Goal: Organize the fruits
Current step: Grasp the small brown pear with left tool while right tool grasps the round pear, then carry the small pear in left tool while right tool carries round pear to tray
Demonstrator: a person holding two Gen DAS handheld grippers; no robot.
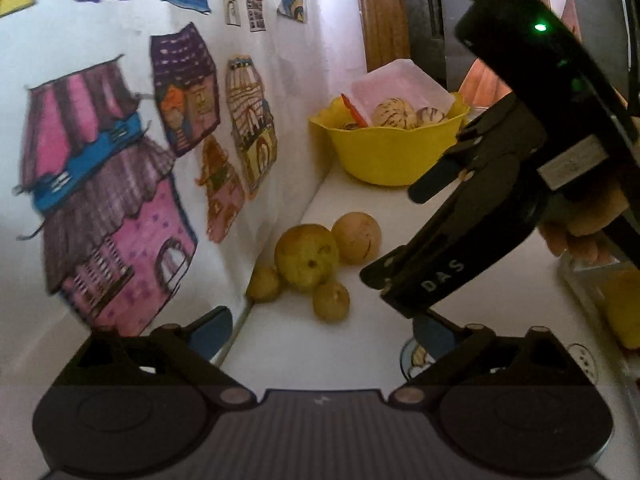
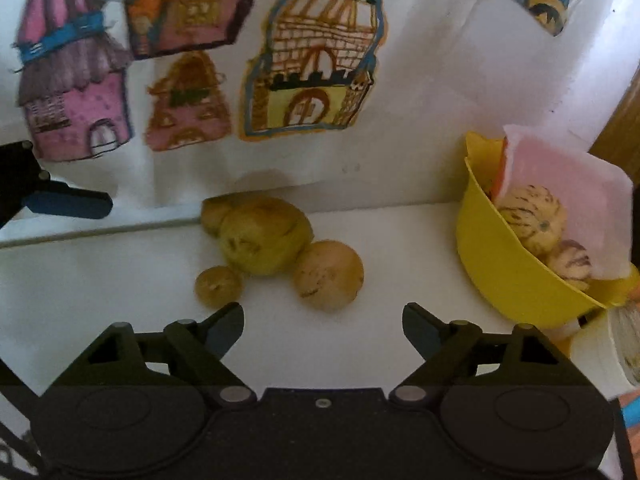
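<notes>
Up against everything stands the wall [image 2: 400, 128], white and pasted with coloured drawings of houses [image 2: 312, 60], and the white counter [image 2: 120, 280] runs along its foot. At the counter's far end, near the wall and beside a wooden post [image 1: 384, 16], sits the yellow bowl [image 1: 388, 152]; a pale pink tray [image 1: 404, 84] leans inside it, with two striped cream fruits [image 2: 532, 220] and an orange strip [image 1: 354, 110] tucked in as well. Four yellow-brown fruits lie loose on the counter, well apart from the bowl and close under the wall: the big lumpy one [image 2: 266, 236] in the middle, a round one [image 2: 328, 276] touching it on the bowl side, a small one [image 2: 218, 286] just in front of it, and another small one [image 2: 214, 212] wedged behind it against the wall. The right gripper [image 2: 322, 328] hangs above the counter in front of this cluster, its jaws wide apart and empty, the round fruit lying just beyond the gap; from the left wrist view a hand [image 1: 580, 236] holds its body. The left gripper [image 1: 324, 332] also has its jaws apart with nothing between them, one finger [image 1: 212, 330] close to the wall, and it points along the counter toward the bowl.
</notes>
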